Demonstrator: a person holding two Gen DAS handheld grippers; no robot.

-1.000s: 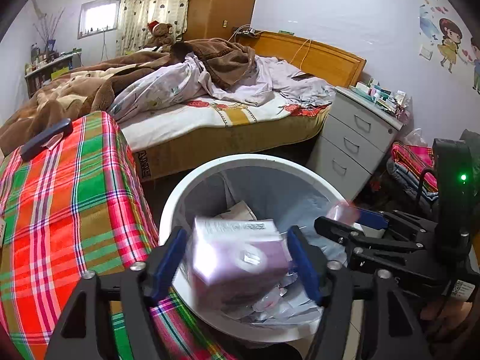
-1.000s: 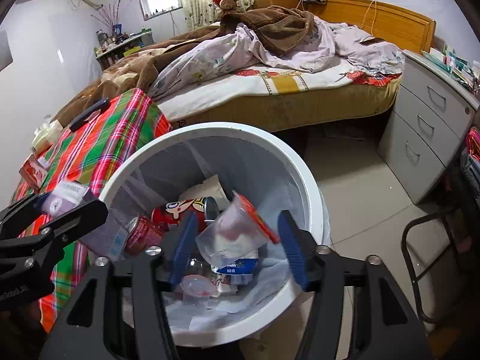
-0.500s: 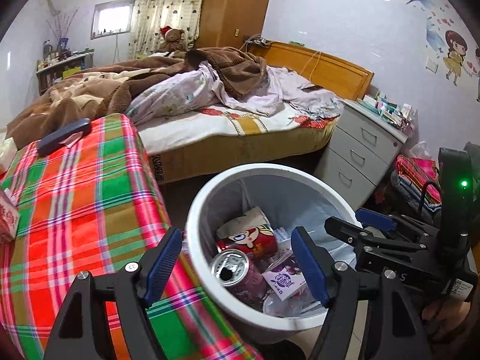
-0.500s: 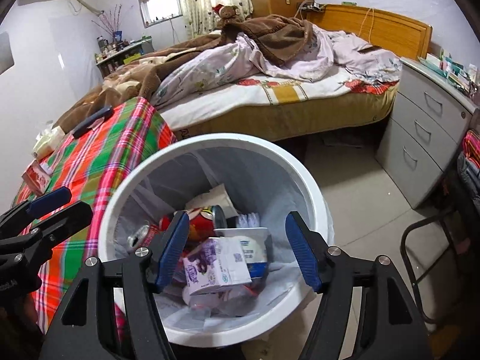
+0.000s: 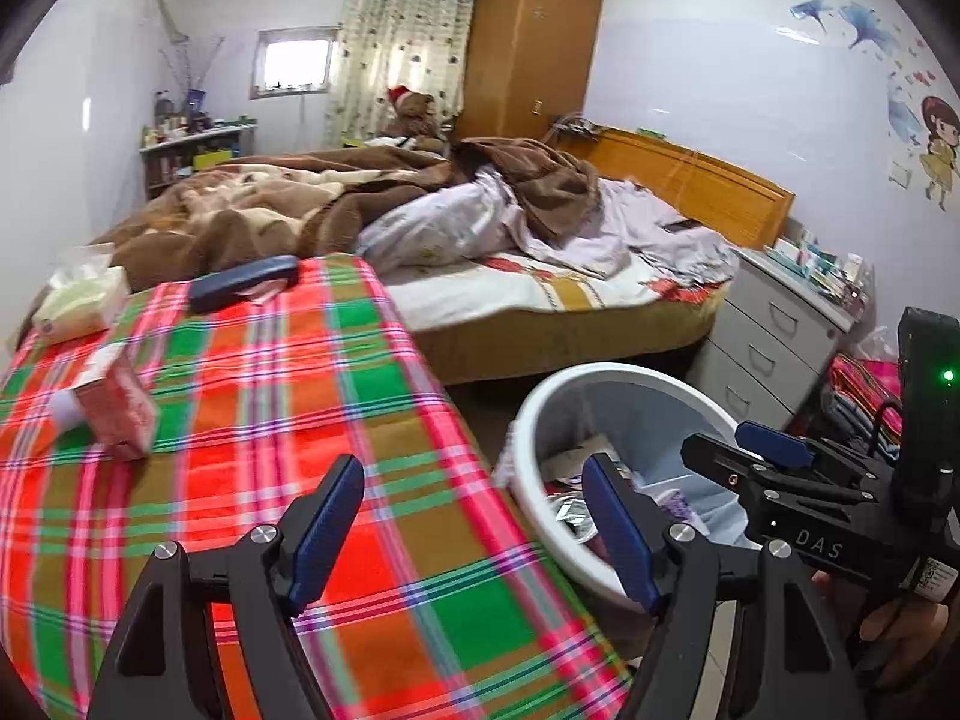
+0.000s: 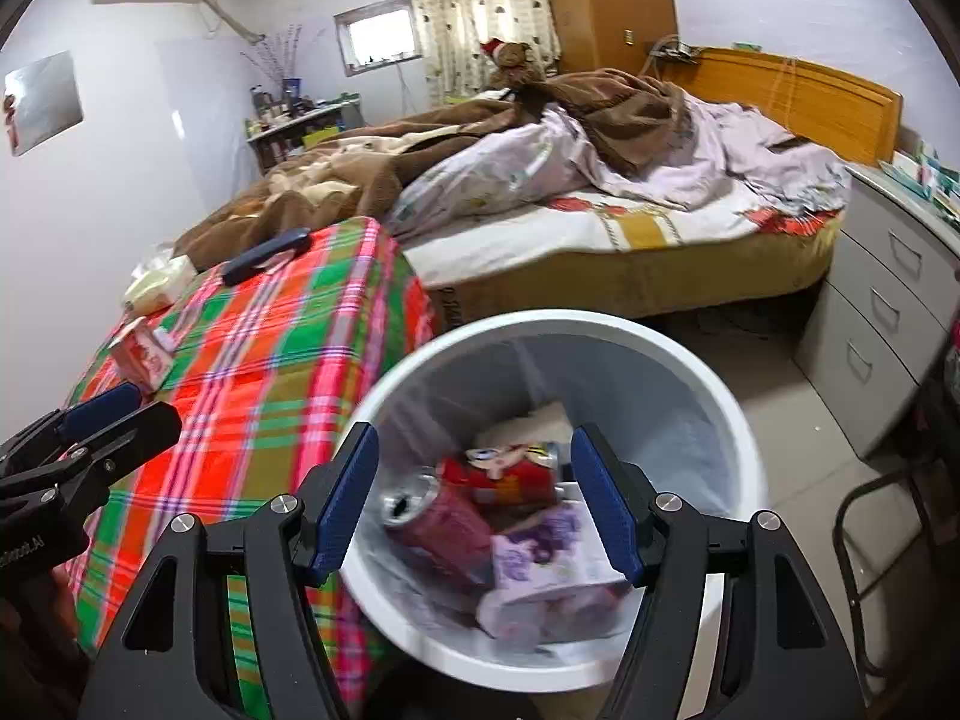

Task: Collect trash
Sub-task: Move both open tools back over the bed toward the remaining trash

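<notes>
Trash sits in the bin (image 6: 729, 396), a white round tub w/ a liner, on the floor just beside the plaid table (image 5: 252, 420), between it and the bed (image 6: 630, 240). Inside: pink can (image 6: 441, 516) on its side, long axis running diagonal, open top pointing up-left toward the table. Red pack (image 6: 510, 477) w/ cartoon print lies behind it, long axis across the bin, left to right. Purple carton (image 6: 549, 558) at the front, tilted, long axis roughly across too; which end faces where I can't tell, blurred.

More trash on the table: red-white carton (image 5: 117, 411) lying flat near the far-left edge, long axis running away from the camera. Tissue pack (image 5: 81, 300) behind it, dark case (image 5: 243, 282) at the far edge.

Right gripper (image 6: 474, 501) hangs over the bin, jaws wide apart, nothing in them; cans show through the gap. Left gripper (image 5: 471, 528) is over the table's near corner next to the bin rim, jaws also wide, empty.
</notes>
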